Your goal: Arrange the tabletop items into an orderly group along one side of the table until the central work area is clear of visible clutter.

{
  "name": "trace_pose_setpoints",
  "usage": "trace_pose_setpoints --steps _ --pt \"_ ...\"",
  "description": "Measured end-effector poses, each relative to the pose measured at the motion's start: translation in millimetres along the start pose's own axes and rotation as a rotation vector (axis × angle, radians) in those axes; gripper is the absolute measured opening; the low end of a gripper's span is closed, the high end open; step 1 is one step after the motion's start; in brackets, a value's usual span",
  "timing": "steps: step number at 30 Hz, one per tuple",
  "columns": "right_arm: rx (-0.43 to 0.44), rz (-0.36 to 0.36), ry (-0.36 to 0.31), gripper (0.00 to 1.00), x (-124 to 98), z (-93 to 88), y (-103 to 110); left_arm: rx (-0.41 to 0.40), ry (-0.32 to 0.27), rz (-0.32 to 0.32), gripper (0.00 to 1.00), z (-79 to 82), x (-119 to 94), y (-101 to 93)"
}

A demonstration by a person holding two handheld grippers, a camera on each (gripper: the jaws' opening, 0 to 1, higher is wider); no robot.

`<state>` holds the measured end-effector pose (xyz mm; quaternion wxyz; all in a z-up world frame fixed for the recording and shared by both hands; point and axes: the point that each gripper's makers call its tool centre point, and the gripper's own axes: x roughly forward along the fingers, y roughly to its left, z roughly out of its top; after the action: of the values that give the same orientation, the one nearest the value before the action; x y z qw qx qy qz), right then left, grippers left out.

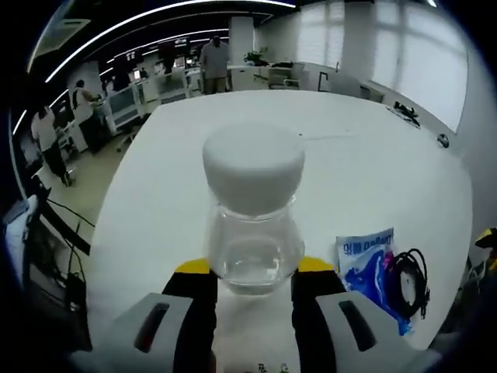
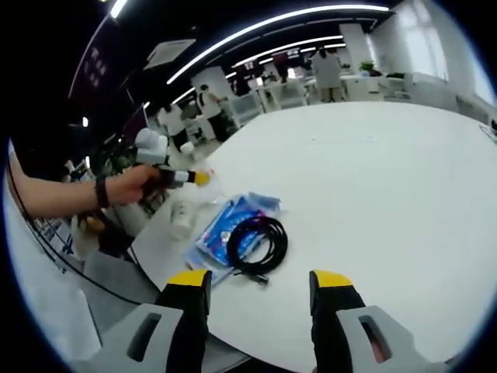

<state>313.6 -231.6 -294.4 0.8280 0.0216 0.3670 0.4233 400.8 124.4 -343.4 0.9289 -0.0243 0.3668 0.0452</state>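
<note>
A clear plastic jar (image 1: 252, 249) with a broad white cap (image 1: 252, 167) sits between the yellow-tipped jaws of my left gripper (image 1: 253, 266), which press on its lower sides. To its right lie a blue packet (image 1: 366, 260) and a coiled black cable (image 1: 409, 280). In the right gripper view the blue packet (image 2: 233, 224) and the cable coil (image 2: 258, 242) lie just ahead of my right gripper (image 2: 259, 278), which is open with nothing between its jaws. A hand holds the left gripper (image 2: 198, 179) over the table's left edge.
The white table (image 1: 365, 163) stretches far ahead. A small whitish bottle (image 2: 180, 219) is at the table edge under the left gripper. Dark small items (image 1: 408, 113) lie at the far right edge. People and desks (image 1: 213, 58) fill the room behind.
</note>
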Motion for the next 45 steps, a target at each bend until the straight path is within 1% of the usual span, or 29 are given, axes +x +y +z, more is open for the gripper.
trace_pose_setpoints --steps 2,4,6,8,10,12,14,16,19,22,28,29,33,35,36,37,38,39,42,45 --pt "0.001 -0.001 0.002 0.51 0 -0.3 0 -0.012 -0.007 0.012 0.36 2.6 1 3.5" --pt "0.0 -0.002 0.005 0.51 0 -0.6 1 -0.047 -0.022 0.039 0.36 2.6 -1 11.1" --pt "-0.001 -0.001 0.009 0.51 1 -0.7 1 -0.085 -0.034 0.057 0.36 9.1 8 28.6" --pt "-0.001 -0.001 0.013 0.51 2 -1.4 1 -0.091 -0.035 0.068 0.37 7.1 6 27.9" --pt "0.0 0.0 0.016 0.51 3 -1.8 1 -0.098 -0.039 0.08 0.37 9.7 7 30.0" --pt "-0.002 0.002 0.021 0.51 4 -2.3 2 -0.107 -0.041 0.091 0.37 14.3 12 36.3" --pt "-0.001 0.004 0.026 0.51 5 -2.3 1 -0.115 -0.045 0.101 0.37 14.5 12 37.4" --pt "0.0 0.006 0.029 0.52 7 -2.3 0 -0.131 -0.053 0.111 0.37 17.8 15 42.1" --pt "0.003 0.007 0.035 0.51 8 -2.6 -1 -0.166 -0.067 0.121 0.37 25.4 15 41.6" --pt "0.003 0.008 0.042 0.51 8 -4.4 -1 -0.176 -0.074 0.129 0.38 27.5 15 42.2" --pt "0.008 0.006 0.057 0.51 8 -7.5 -3 -0.215 -0.086 0.148 0.38 32.3 23 47.3" --pt "0.009 0.006 0.06 0.51 8 -8.0 -4 -0.223 -0.084 0.153 0.38 33.7 27 50.8" --pt "0.004 0.007 0.07 0.52 8 -9.0 -6 -0.238 -0.081 0.152 0.38 35.0 33 53.2" --pt "0.006 0.006 0.071 0.52 8 -8.4 -7 -0.248 -0.08 0.136 0.39 35.7 37 53.4" --pt "0.007 0.005 0.069 0.52 8 -7.7 -7 -0.262 -0.08 0.126 0.41 36.2 40 54.6" --pt "0.008 0.005 0.068 0.52 8 -7.5 -7 -0.309 -0.081 0.096 0.43 37.3 40 49.0" --pt "0.009 0.005 0.068 0.52 8 -7.4 -8 -0.327 -0.088 0.086 0.47 38.6 39 47.9" --pt "0.008 0.005 0.068 0.52 9 -7.3 -8 -0.324 -0.092 0.092 0.49 38.9 37 51.5" --pt "0.005 0.011 0.069 0.52 11 -6.2 -6 -0.335 -0.1 0.083 0.5 39.6 29 47.8" --pt "0.002 0.018 0.064 0.52 14 -3.9 -1 -0.343 -0.101 0.082 0.52 37.5 23 52.8"
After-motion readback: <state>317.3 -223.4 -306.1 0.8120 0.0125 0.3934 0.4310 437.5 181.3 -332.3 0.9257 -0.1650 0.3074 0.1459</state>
